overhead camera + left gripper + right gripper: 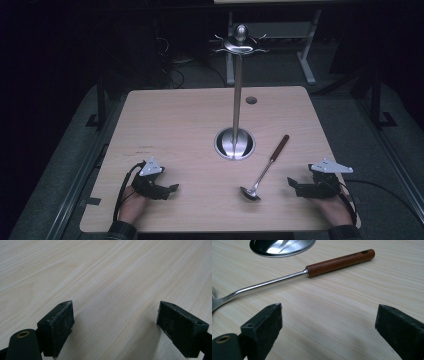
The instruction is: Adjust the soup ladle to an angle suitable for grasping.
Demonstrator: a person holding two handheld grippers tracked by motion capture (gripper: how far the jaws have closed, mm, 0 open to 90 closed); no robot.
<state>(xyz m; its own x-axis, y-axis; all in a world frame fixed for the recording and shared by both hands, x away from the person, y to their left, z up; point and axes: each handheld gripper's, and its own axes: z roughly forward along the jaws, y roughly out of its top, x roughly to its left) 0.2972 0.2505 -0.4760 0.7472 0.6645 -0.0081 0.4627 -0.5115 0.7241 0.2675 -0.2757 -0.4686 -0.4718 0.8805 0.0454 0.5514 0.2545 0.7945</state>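
I have the right tool (291, 183) resting low on the bench (175, 125) at its near right corner, jaws spread wide with nothing between them. The ladle (264, 170) lies flat on the bench just beside it, bowl nearest me and its wooden handle angled away toward the round base of the steel stand (234, 142). My left tool (175, 188) sits near the left corner, jaws likewise wide apart over bare wood.

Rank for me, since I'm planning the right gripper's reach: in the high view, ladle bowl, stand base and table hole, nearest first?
From the right gripper:
1. Ladle bowl, just beside it, near edge.
2. Stand base, mid-table.
3. Table hole, far edge.
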